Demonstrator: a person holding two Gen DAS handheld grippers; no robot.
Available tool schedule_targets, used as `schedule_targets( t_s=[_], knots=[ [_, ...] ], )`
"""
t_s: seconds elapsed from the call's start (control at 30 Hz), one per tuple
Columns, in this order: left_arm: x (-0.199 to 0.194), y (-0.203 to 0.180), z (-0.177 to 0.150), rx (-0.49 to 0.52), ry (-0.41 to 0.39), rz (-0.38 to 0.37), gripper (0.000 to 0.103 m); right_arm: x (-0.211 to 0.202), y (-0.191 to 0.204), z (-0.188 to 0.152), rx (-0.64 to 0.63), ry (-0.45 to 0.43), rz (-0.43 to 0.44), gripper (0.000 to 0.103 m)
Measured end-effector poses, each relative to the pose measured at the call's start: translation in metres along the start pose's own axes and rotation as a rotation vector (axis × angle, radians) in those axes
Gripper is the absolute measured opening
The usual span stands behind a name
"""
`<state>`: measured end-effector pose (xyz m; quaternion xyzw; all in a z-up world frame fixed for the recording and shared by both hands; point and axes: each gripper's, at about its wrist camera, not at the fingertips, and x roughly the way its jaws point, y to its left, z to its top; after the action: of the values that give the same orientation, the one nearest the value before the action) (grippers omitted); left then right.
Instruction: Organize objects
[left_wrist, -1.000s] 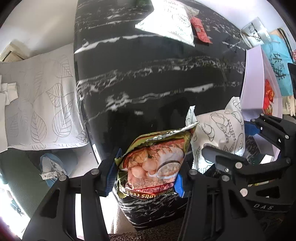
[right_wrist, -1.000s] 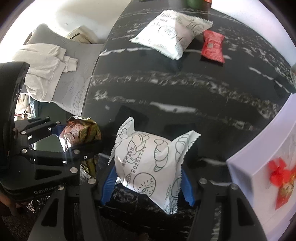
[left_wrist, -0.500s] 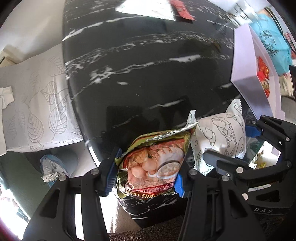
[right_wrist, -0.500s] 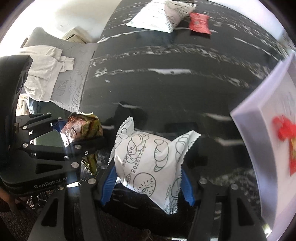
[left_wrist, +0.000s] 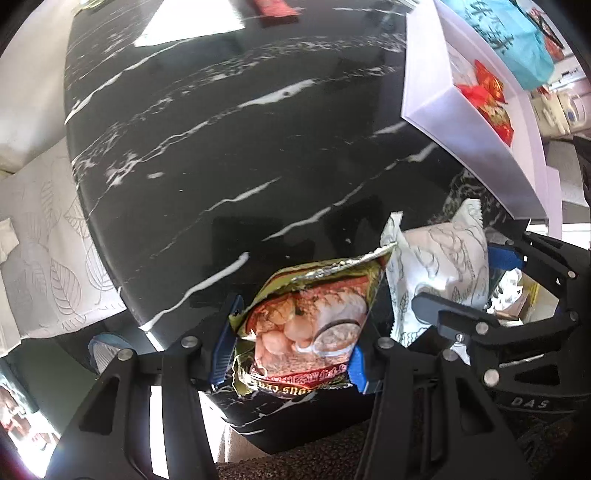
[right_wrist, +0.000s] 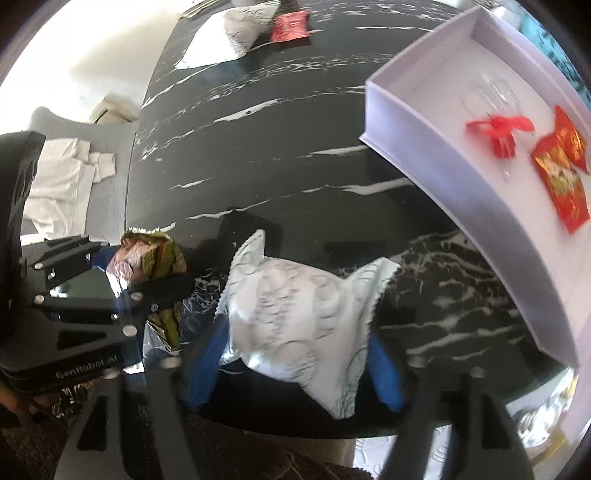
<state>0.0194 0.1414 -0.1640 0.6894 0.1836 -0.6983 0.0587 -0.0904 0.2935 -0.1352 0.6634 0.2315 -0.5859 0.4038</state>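
Motion-blurred white pouch between right tool's just-spread pads; left tool pinching cereal packet.

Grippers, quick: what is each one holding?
Left gripper: closed on the cereal packet.
Right gripper: jaws just opening, white pastry packet between them.

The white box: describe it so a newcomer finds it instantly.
Look across the black marble table to its right side, ahead of the two held snack bags. The white box sits open there, the only walled container, with red packets lying inside.
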Motion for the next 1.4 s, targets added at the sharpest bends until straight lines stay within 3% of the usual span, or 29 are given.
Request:
schedule_targets(
  t_s=[0.07, 0.53, 0.63, 0.67, 0.7, 0.8, 1.1, 1.4],
  knots=[
    [0.000, -0.002, 0.001, 0.007, 0.002, 0.004, 0.049, -0.001, 0.001, -0.001, 0.008, -0.010, 0.001, 0.096],
    [0.000, 0.021, 0.002, -0.042, 0.010, 0.034, 0.049, 0.025, 0.015, 0.016, 0.041, 0.035, -0.039, 0.097],
    [-0.002, 0.022, 0.005, -0.043, 0.002, 0.031, 0.049, 0.023, 0.014, 0.018, 0.045, 0.040, -0.049, 0.089],
    [-0.004, 0.022, 0.006, -0.042, -0.002, 0.031, 0.049, 0.021, 0.014, 0.018, 0.037, 0.040, -0.047, 0.084],
    [-0.005, 0.022, 0.008, -0.042, -0.007, 0.029, 0.049, 0.019, 0.009, 0.016, 0.029, 0.038, -0.052, 0.073],
    [-0.011, 0.023, 0.013, -0.043, -0.022, 0.025, 0.049, 0.015, 0.009, 0.017, 0.009, 0.044, -0.042, 0.066],
    [-0.035, 0.024, 0.026, -0.050, -0.081, 0.015, 0.049, -0.013, 0.028, 0.019, -0.054, -0.009, -0.015, 0.065],
    [-0.068, 0.040, 0.008, -0.075, -0.130, 0.001, 0.049, -0.037, 0.052, 0.024, -0.145, -0.032, -0.001, 0.065]
  ],
)
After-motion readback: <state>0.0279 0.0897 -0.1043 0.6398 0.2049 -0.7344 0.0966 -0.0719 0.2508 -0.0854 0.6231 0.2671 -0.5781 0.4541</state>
